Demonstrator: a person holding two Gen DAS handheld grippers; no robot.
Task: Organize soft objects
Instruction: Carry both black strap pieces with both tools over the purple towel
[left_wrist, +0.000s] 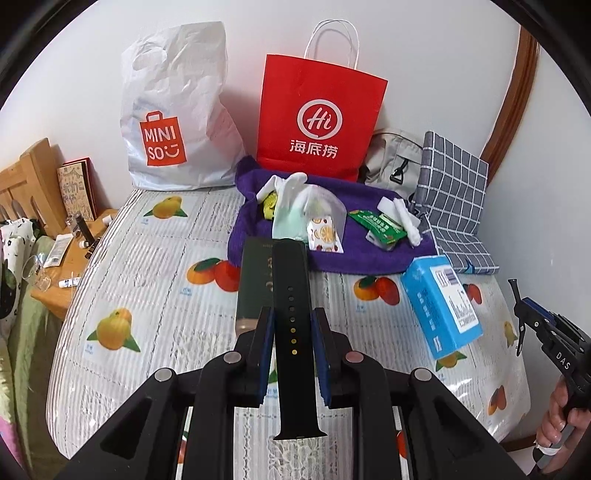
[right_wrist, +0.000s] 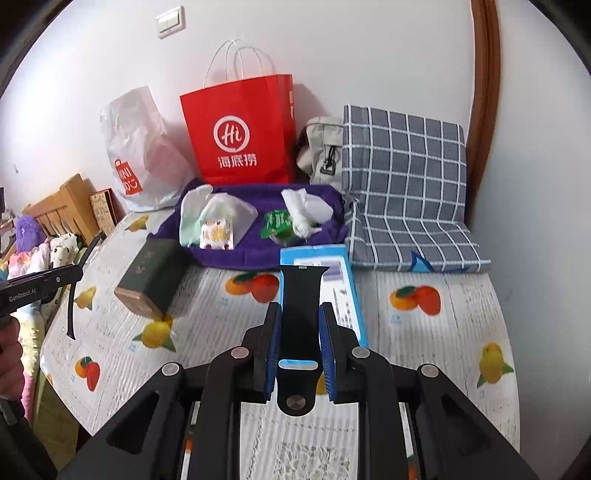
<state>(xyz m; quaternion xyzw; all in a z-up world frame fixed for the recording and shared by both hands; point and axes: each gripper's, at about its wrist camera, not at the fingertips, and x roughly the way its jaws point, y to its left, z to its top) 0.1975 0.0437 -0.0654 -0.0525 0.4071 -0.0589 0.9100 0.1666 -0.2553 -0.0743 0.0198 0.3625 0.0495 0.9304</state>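
My left gripper (left_wrist: 291, 325) is shut on a long black watch strap (left_wrist: 293, 332) with holes, held above the fruit-print table cover. My right gripper (right_wrist: 300, 325) is shut on the other black strap half (right_wrist: 299, 306), the one with a slot and a pin. Each gripper shows at the edge of the other's view, with its strap hanging from it: the right gripper (left_wrist: 517, 306) and the left gripper (right_wrist: 79, 280). A purple towel (left_wrist: 280, 254) at the back carries a pale green sock (left_wrist: 288, 221), white socks (left_wrist: 402, 218) and small packets.
A red paper bag (left_wrist: 321, 118) and a white Miniso bag (left_wrist: 173, 114) stand against the wall. A grey checked cushion (left_wrist: 450, 188) lies at the right. A blue tissue pack (left_wrist: 439, 310) and a dark green box (left_wrist: 255, 280) lie on the cover. A wooden bedside shelf (left_wrist: 55, 258) is at the left.
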